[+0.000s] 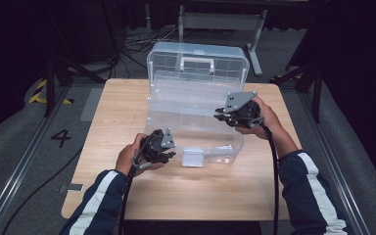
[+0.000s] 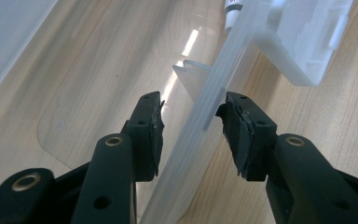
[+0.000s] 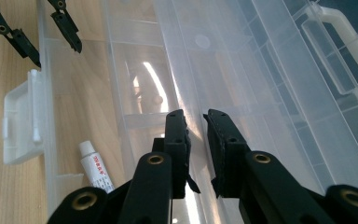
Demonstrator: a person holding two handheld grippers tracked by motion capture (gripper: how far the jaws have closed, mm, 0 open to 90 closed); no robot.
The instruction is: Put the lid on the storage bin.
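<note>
Your left gripper (image 2: 191,126) straddles the front wall of the clear box (image 1: 196,122), jaws standing wide and not pressing it. Your right gripper (image 3: 198,149) is narrow, holding nothing, above the tray inside the box at the table's (image 1: 127,191) far middle. Pull unevenly and the light box may slide or tip, rolling the tube (image 3: 95,168) inside it.

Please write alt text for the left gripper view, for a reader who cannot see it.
The left gripper straddles the front wall of a clear plastic box, its two black jaws standing open on either side of the wall without pressing on it. Behind, a white latch hangs from the box over the wooden table, and the tip of a small white tube lies inside.
</note>
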